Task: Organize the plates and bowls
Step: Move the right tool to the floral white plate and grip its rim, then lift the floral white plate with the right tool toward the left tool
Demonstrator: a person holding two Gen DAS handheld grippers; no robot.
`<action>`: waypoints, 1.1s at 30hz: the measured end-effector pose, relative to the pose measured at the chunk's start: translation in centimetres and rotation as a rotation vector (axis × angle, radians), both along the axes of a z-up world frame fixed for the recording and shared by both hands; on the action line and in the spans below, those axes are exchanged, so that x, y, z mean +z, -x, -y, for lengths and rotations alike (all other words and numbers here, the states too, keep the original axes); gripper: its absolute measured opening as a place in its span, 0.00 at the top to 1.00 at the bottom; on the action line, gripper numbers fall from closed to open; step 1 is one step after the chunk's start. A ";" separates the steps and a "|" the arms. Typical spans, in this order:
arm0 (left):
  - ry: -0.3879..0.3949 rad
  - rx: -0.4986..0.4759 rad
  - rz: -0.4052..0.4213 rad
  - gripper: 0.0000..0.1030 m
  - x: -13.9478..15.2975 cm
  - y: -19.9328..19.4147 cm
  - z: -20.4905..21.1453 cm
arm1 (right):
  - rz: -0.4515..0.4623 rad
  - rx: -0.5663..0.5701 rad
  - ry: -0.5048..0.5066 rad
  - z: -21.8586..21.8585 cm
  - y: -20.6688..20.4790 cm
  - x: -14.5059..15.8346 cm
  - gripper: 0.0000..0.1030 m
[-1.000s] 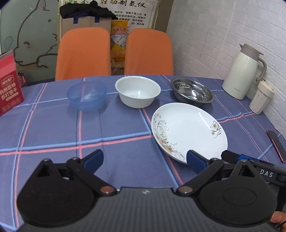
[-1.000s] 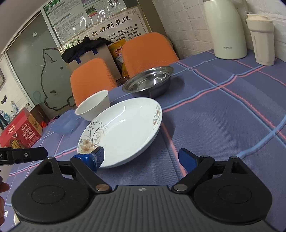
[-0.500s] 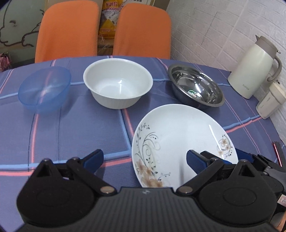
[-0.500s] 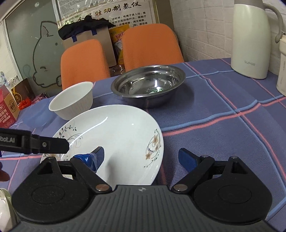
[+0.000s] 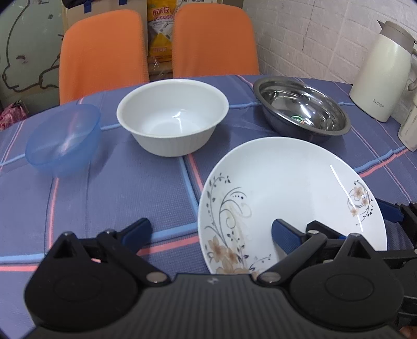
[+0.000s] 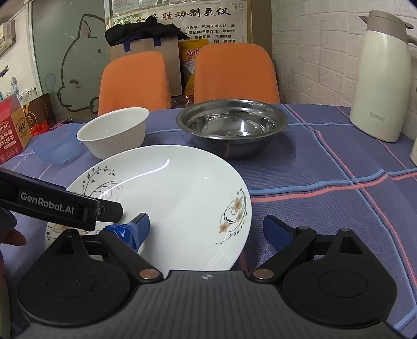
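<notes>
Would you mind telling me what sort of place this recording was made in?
Probably an office break or meeting room used for meals: a table with a plaid cloth, two orange chairs, a thermos jug, and a printed notice on the wall.

"SUPOR" on thermos [image 6: 381,78]; "GenRobot.AI" on left hand-held gripper [image 6: 60,206]

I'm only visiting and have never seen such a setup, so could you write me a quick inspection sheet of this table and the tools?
Surface: plaid tablecloth.
Job's things: floral plate; white bowl, steel bowl and blue bowl behind it, all empty.
Clutter: thermos jug, red box.
Grippers: left gripper and right gripper, jaws open at the plate's near edge.
Cables: nothing seen.
Surroundings: two orange chairs, brick wall.
</notes>
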State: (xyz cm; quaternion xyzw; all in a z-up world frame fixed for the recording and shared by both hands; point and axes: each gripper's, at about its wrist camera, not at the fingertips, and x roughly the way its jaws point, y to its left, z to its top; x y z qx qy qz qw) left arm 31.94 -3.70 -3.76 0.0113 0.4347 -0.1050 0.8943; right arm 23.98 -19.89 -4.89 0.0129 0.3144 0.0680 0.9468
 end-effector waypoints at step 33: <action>-0.023 -0.117 0.014 0.35 1.0 1.6 2.5 | -0.047 -0.010 0.008 -2.5 1.3 0.4 0.20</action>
